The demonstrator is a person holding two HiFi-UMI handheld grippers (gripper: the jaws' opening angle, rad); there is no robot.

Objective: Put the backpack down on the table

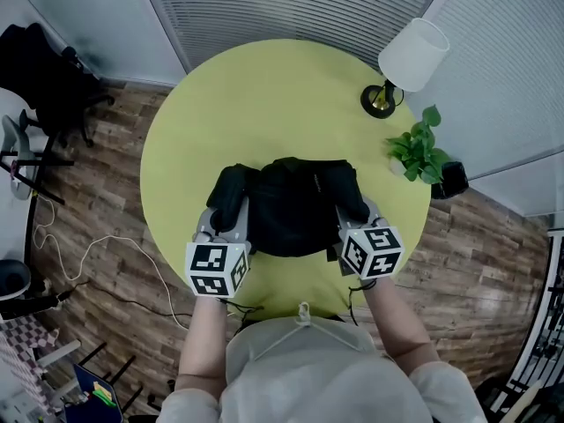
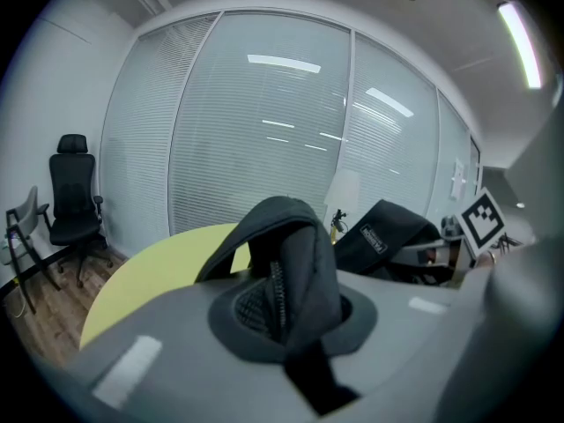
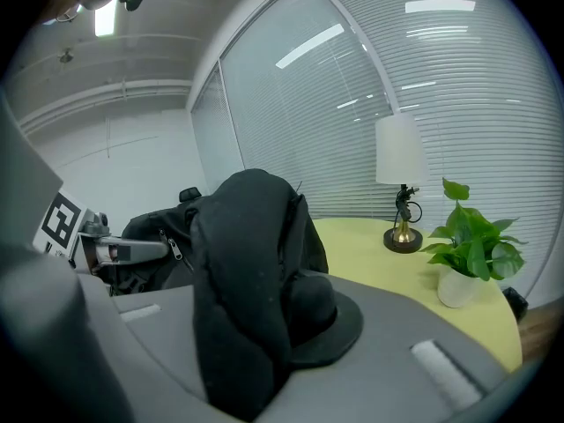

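A black backpack [image 1: 295,205] is over the near half of the round yellow-green table [image 1: 256,104], between my two grippers. My left gripper [image 1: 225,227] is shut on a padded shoulder strap [image 2: 286,271], which loops up out of its jaws. My right gripper [image 1: 357,223] is shut on the other black strap [image 3: 247,271], which bulges over its jaws. The backpack's body [image 2: 388,236] shows to the right in the left gripper view and to the left [image 3: 159,245] in the right gripper view. Whether its bottom touches the table is hidden.
A white-shaded lamp [image 1: 407,60] and a potted green plant [image 1: 419,152] stand at the table's right rim. A black office chair [image 1: 53,77] is at the far left on the wooden floor, where a cable [image 1: 88,254] also lies. Blinds line the walls behind.
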